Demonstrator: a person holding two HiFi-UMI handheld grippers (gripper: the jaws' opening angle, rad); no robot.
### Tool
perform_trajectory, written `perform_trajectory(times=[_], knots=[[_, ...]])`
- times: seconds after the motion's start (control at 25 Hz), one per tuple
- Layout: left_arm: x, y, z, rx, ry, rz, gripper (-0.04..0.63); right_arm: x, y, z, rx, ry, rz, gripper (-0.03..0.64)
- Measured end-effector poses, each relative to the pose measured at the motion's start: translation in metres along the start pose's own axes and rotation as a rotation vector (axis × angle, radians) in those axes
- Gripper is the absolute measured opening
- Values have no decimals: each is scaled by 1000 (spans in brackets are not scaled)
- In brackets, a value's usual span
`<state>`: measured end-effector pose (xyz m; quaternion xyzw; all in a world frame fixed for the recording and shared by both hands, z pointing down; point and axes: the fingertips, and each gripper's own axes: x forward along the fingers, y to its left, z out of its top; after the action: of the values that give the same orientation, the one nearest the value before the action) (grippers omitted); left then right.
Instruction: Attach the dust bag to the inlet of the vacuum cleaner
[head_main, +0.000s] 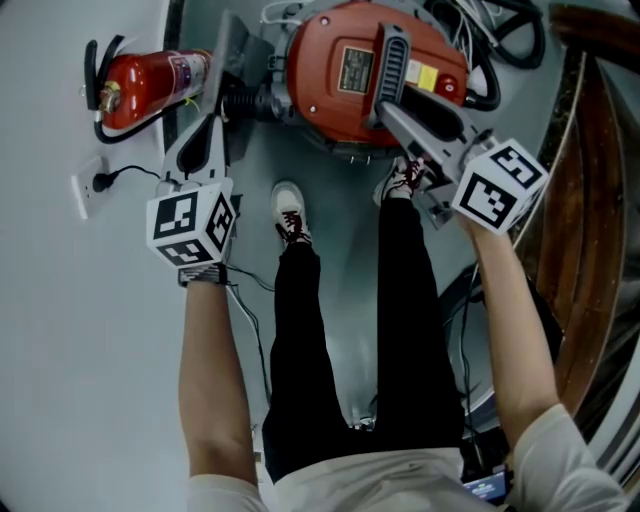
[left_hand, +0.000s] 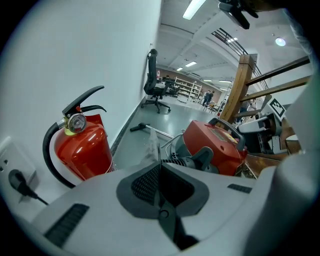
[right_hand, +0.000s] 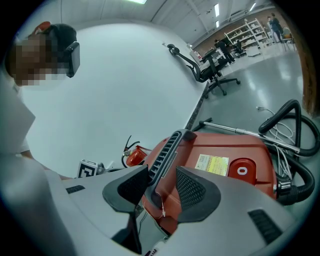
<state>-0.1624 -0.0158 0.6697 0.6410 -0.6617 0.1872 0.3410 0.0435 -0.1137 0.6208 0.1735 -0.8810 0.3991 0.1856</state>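
Pinching the dust bag (left_hand: 150, 146) in the closed left gripper (left_hand: 159, 167), nine o'clock of the vacuum cleaner (head_main: 340, 70); straddling its handle (right_hand: 165, 150) with the right gripper (right_hand: 162, 186) parted (probably to steady it).

Long white ceiling strip lights (left_hand: 194, 7) glare off the glossy grey floor (left_hand: 165, 117); both gripper views bend and darken at the edges.

I see a red fire extinguisher (left_hand: 82, 145) against the wall, with a plugged wall socket (head_main: 84, 195) near it. Farther off stands a black office chair (left_hand: 154, 82), shelves (left_hand: 188, 90) beyond.
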Motion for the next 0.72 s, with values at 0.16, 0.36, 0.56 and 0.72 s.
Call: perform_trajectory(times=[0.16,0.36,0.56,0.72], knots=[[0,-7,1,-14,-2,-45,8,0,0,0,3,8,3,170],[1,-13,1,-10,39,-115,9,0,0,0,-4,1,2,170],[3,-19,3,32,66,-151,12,0,0,0,-8,-10,0,170],[2,-20,3,20,74,-184,14,0,0,0,-10,-12,2,170]])
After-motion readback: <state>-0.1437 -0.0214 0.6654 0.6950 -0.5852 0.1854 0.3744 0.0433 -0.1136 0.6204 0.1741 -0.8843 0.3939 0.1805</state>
